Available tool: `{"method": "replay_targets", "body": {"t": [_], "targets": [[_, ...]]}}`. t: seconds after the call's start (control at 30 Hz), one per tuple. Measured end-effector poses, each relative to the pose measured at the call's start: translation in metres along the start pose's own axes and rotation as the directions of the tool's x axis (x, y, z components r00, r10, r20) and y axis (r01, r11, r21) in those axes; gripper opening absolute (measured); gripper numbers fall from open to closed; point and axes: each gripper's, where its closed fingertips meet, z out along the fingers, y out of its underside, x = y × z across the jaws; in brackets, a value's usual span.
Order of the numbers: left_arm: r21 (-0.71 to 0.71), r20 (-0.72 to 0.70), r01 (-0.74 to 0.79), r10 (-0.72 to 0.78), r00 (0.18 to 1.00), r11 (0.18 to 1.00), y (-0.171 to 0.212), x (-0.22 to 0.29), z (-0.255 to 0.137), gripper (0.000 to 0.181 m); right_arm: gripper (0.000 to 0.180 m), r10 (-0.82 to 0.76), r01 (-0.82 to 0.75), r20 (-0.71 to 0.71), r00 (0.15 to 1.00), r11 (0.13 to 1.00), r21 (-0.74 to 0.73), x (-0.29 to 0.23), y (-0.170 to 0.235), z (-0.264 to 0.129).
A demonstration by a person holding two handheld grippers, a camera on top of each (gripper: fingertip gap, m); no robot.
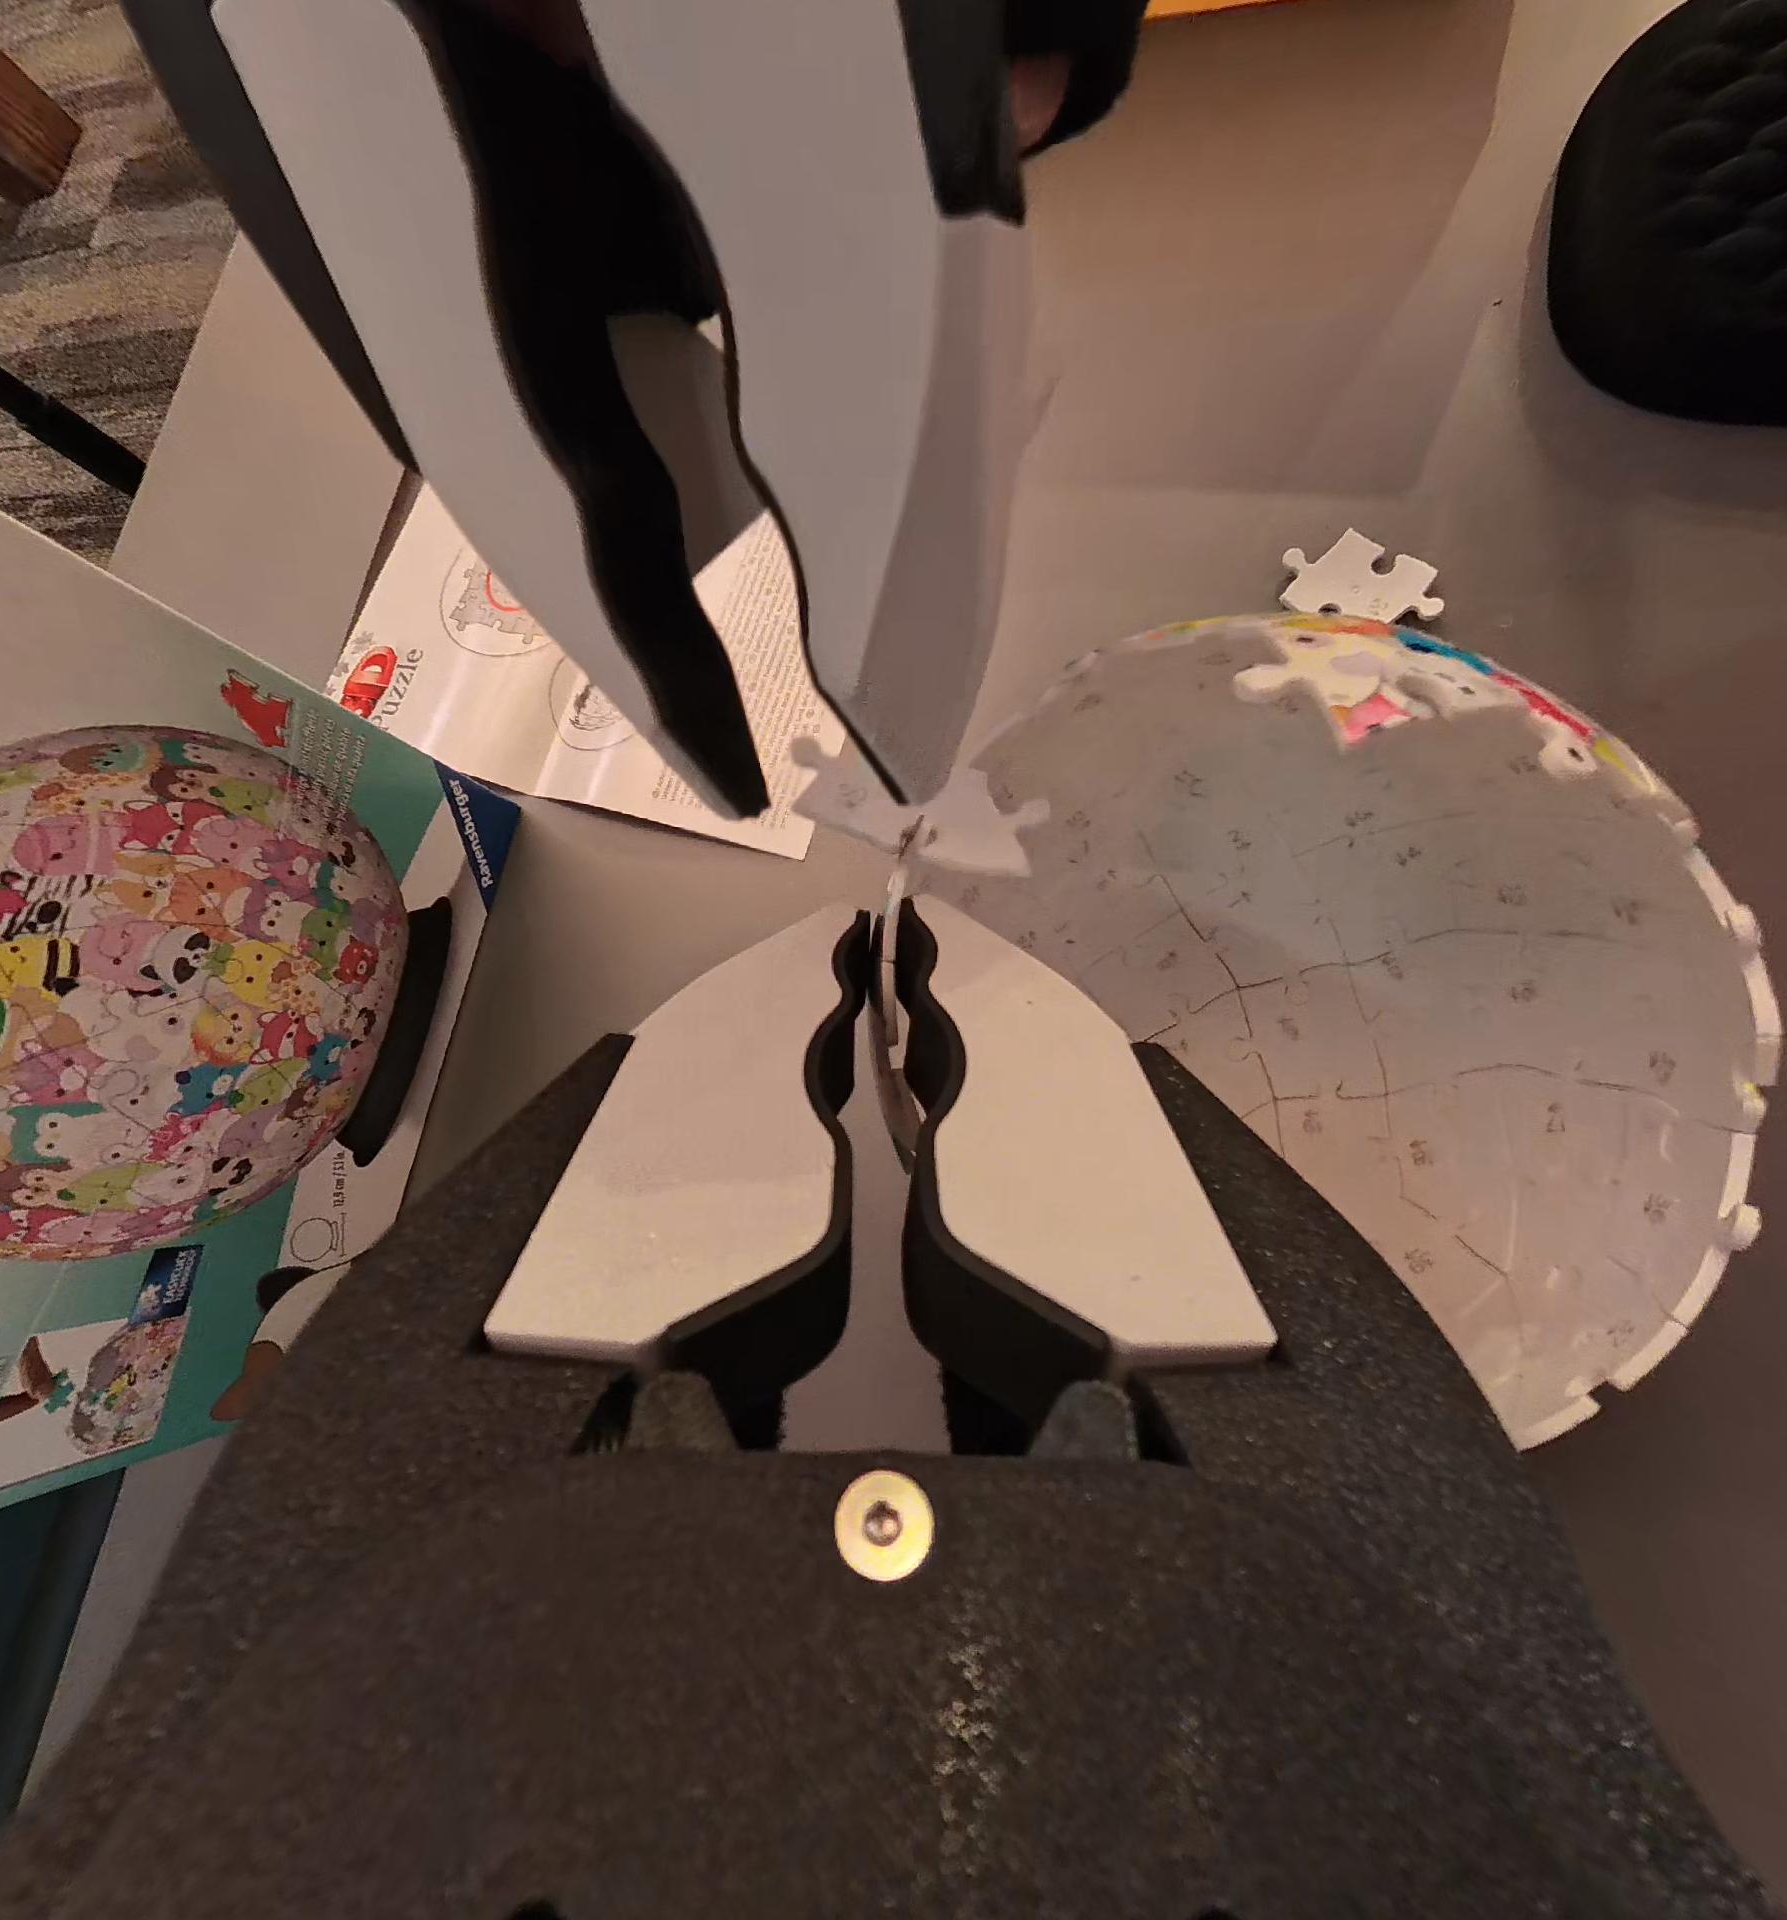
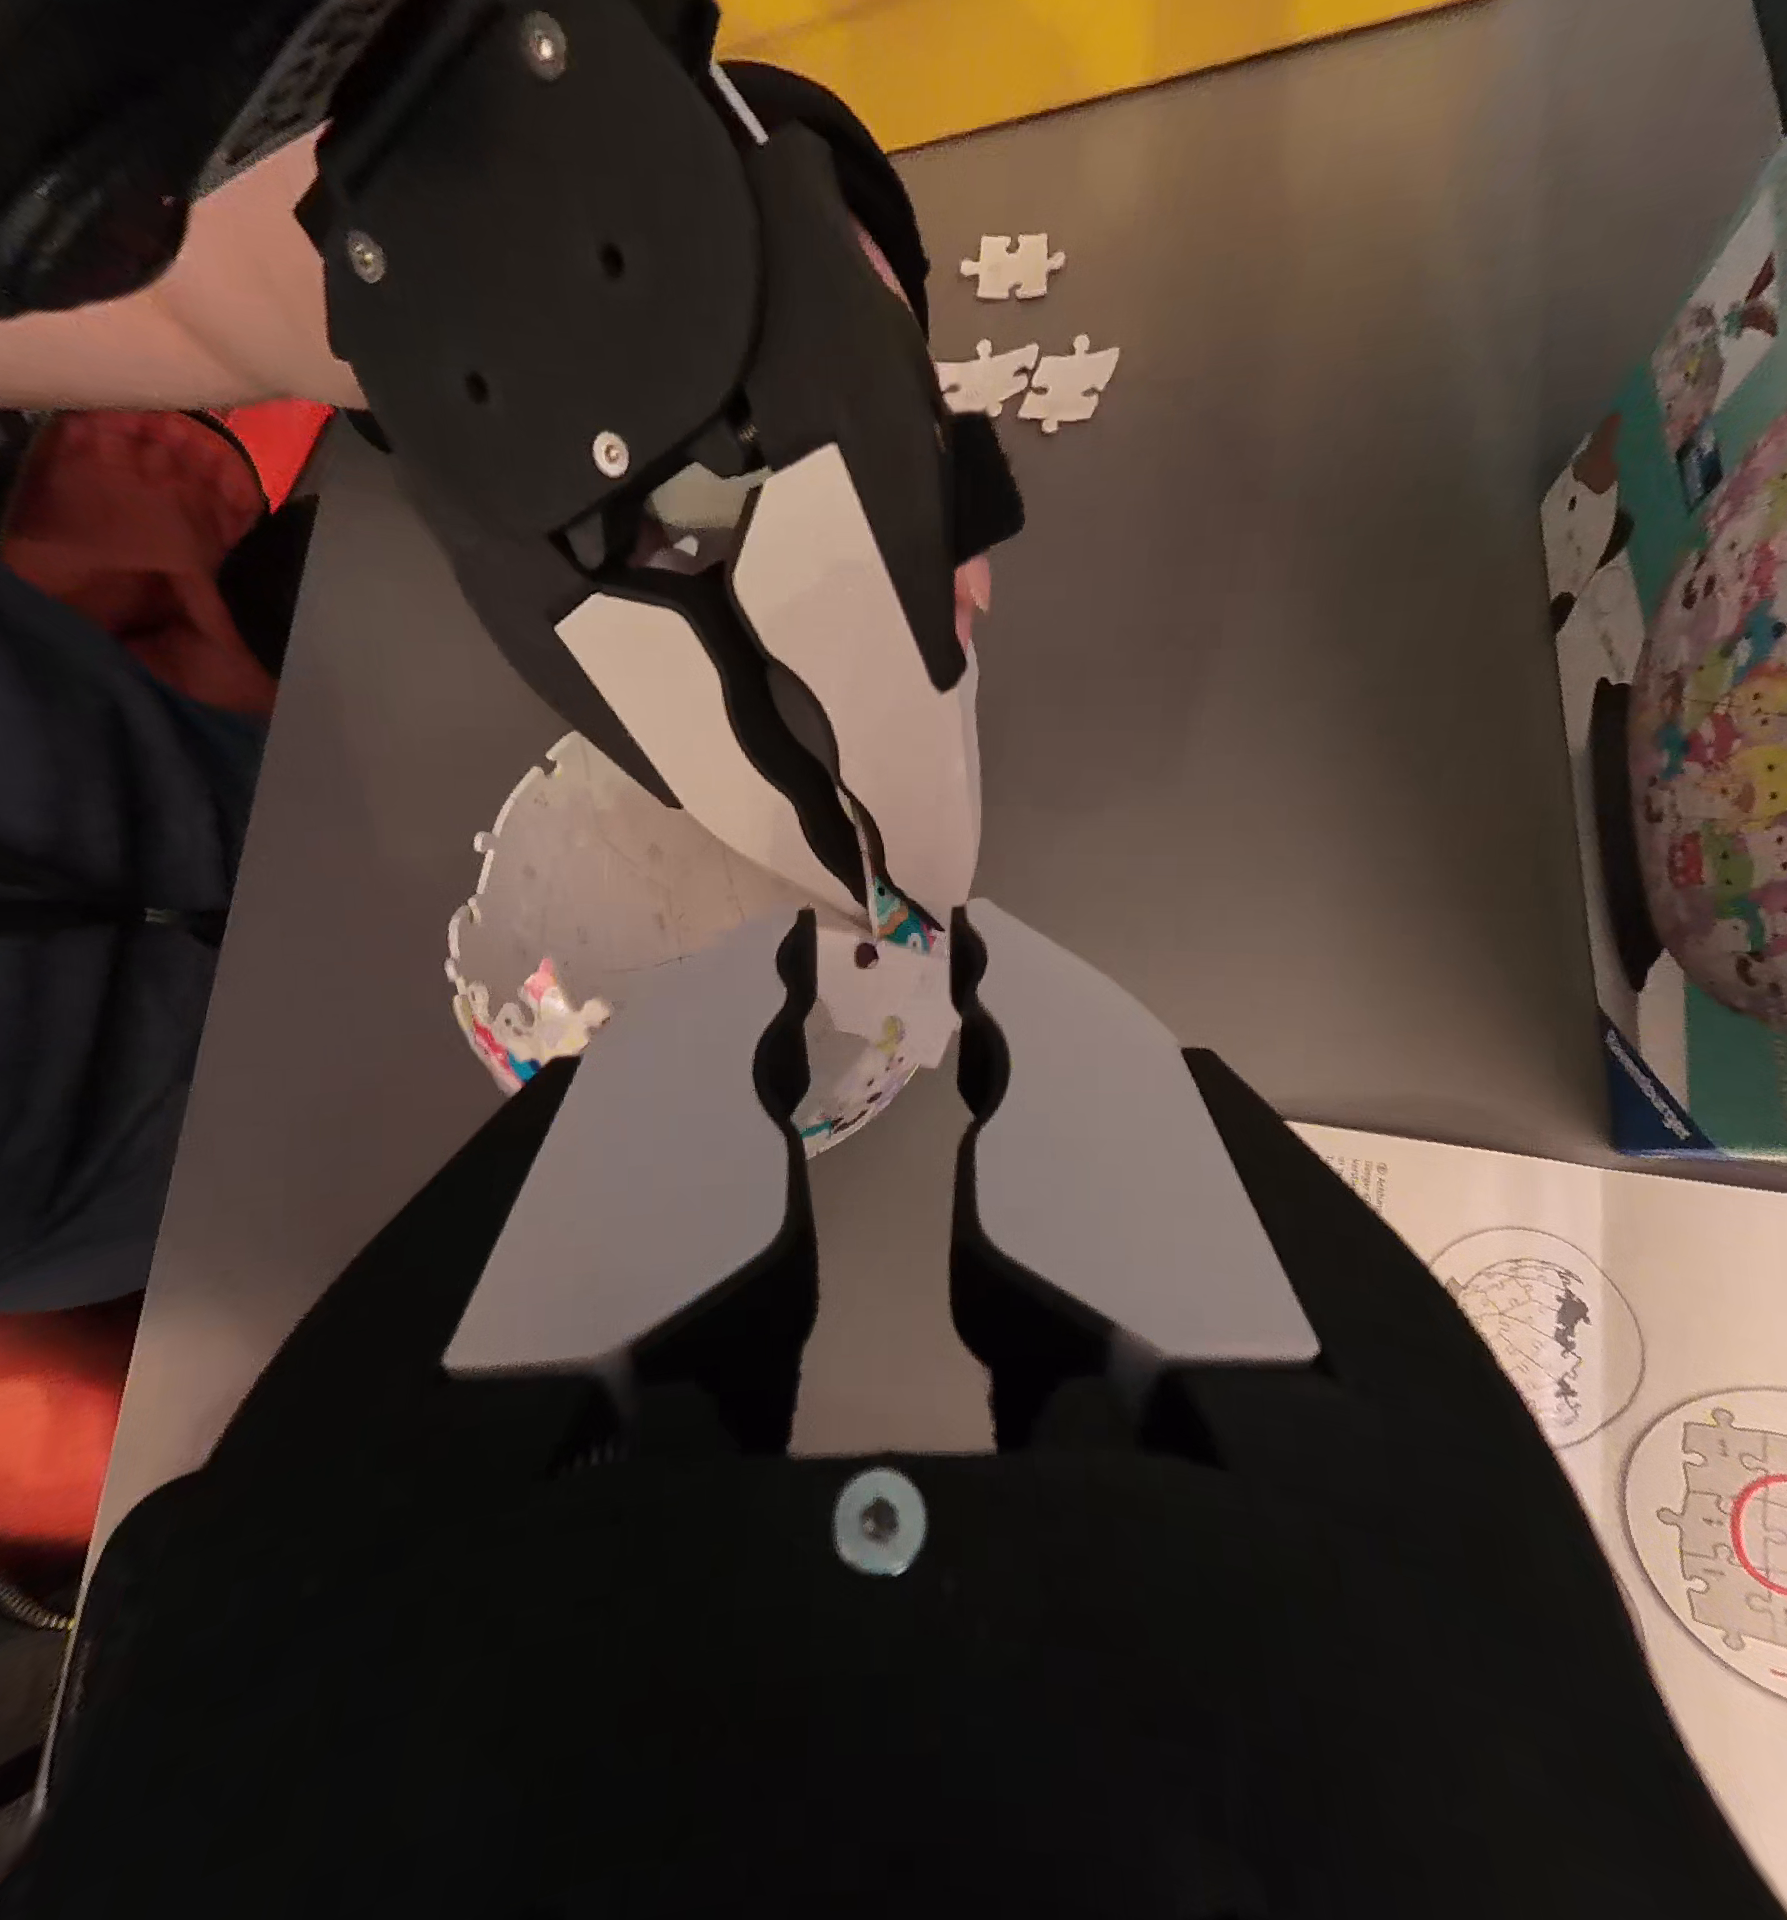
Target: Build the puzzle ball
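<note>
A half-built puzzle ball [image 1: 1388, 987] lies on the grey table [image 1: 1232, 447] as an open white shell, with its colourful outside showing at the rim. It also shows in the right wrist view [image 2: 577, 894]. My left gripper [image 1: 889, 920] is shut on a thin puzzle piece [image 1: 896, 883], seen edge-on; the right wrist view shows that piece's colourful face [image 2: 894, 916]. My right gripper [image 2: 881, 925] comes in from the opposite side, its jaws a piece-width apart, holding a white-backed piece [image 2: 878, 1008]. The two pieces touch tip to tip above the table, just left of the shell [image 1: 982, 831].
The puzzle box [image 1: 193, 987] stands left of my left gripper, and an instruction sheet [image 1: 515, 665] lies behind it. One loose piece [image 1: 1362, 577] lies beyond the shell, and more loose pieces [image 2: 1034, 384] lie farther off. A black padded object [image 1: 1720, 208] sits at the far right. Left and right tips are no more than a few centimetres apart. Left tips and right tips are each some 25 cm from the black padded object [image 1: 1720, 208].
</note>
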Motion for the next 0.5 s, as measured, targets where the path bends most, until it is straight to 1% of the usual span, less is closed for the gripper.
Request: {"method": "replay_targets", "body": {"t": [0.13,0.27,0.33,0.5], "targets": [[-0.001,-0.001,0.004,-0.004,1.0,1.0,0.0,0.0,0.0,0.004,0.025,0.008,-0.008,-0.016,1.0,1.0,-0.006,0.005,0.002,-0.001],[-0.004,-0.002,0.0,0.0,1.0,1.0,0.001,0.0,0.0,0.003,0.025,0.078,-0.078,0.007,0.997,0.997,0.025,0.012,0.012,-0.008],[-0.004,-0.003,0.003,-0.003,1.0,1.0,0.001,-0.001,0.0,0.003,0.025,0.095,-0.094,-0.007,0.995,0.994,0.048,0.017,0.018,-0.013],[0.0,-0.004,0.008,-0.008,1.0,1.0,0.001,-0.001,0.0,0.004,0.025,0.107,-0.112,0.055,0.993,0.99,0.084,0.009,0.022,-0.016]]}}
